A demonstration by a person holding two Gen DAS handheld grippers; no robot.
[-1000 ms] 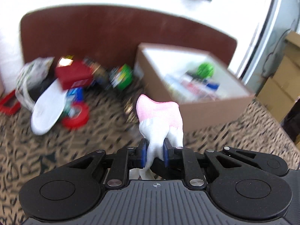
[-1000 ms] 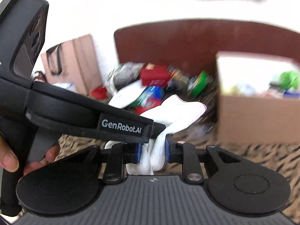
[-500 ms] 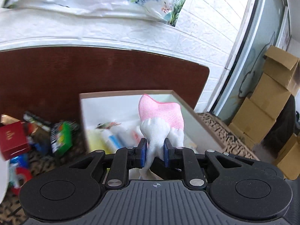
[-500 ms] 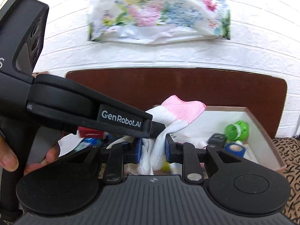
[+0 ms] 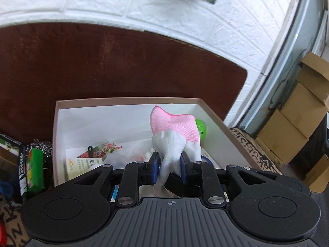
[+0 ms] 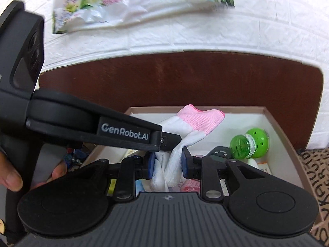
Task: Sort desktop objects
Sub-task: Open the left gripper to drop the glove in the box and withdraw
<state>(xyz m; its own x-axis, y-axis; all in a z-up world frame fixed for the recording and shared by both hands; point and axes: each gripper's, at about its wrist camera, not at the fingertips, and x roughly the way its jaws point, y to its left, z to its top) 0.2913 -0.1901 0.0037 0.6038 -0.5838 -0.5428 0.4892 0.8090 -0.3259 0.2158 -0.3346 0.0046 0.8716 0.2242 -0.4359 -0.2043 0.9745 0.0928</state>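
Both grippers pinch the same white glove with a pink cuff (image 5: 174,131), held above an open cardboard box (image 5: 127,101) with a white inside. My left gripper (image 5: 170,164) is shut on the glove's white part. My right gripper (image 6: 167,162) is shut on the same glove (image 6: 197,119); the left gripper's black body (image 6: 92,125) crosses just in front of it. In the box lie a green plastic bottle (image 6: 249,143), a dark device (image 6: 219,154), packets and a floral item (image 5: 100,151).
A dark brown board (image 5: 102,65) stands behind the box against a white brick wall. Left of the box sit a green-black carton (image 5: 30,170) and a metal scourer (image 5: 42,146). Cardboard boxes (image 5: 296,115) are stacked at the far right. The tabletop has a leopard-print cover (image 6: 312,168).
Both grippers carried the glove right from the loose pile to above the box, which now fills the lower view. Both grips stayed shut.
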